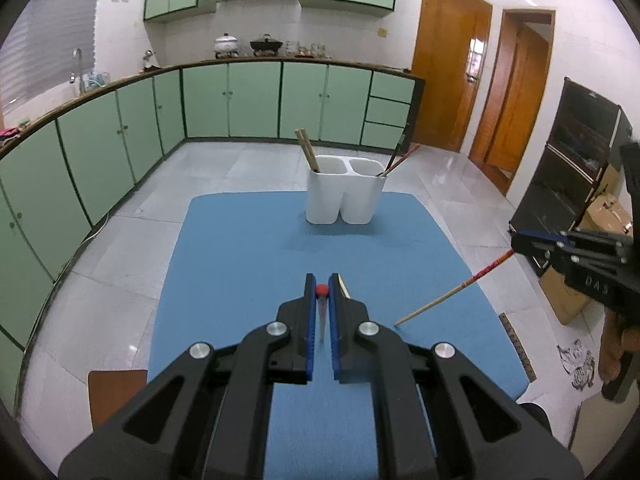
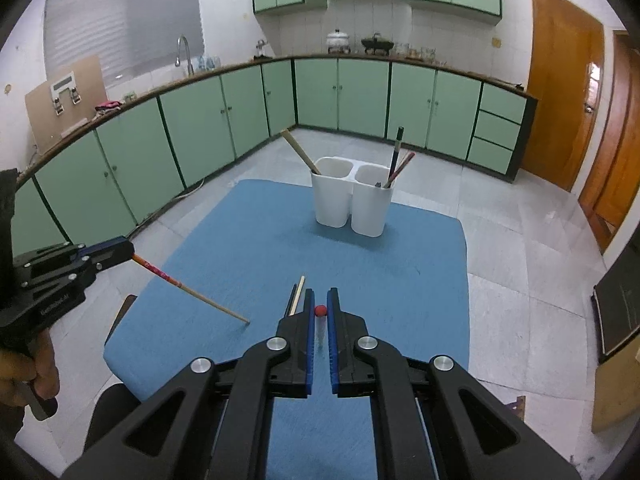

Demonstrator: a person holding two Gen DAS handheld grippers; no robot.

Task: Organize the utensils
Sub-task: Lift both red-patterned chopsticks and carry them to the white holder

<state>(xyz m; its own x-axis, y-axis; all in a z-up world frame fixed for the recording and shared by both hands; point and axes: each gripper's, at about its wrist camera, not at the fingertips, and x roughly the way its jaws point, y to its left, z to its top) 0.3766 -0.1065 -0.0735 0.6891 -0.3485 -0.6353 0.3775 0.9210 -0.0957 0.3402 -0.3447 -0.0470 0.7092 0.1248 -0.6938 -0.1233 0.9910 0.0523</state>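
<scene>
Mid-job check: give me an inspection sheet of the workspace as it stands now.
Surface: blue mat on the table.
Job's things: white twin holder at the far end. Wooden chopsticks are in its left cup, dark and red chopsticks in its right. Loose chopsticks lie on the mat.
Clutter: ruler at the mat's right edge.
Grippers: left claw is shut on the left-held chopstick, right claw on the right-held chopstick. Both tips are down at the mat.
Cables: possibly a pale cord on the floor.
Surroundings: green cabinets, wooden doors.
</scene>
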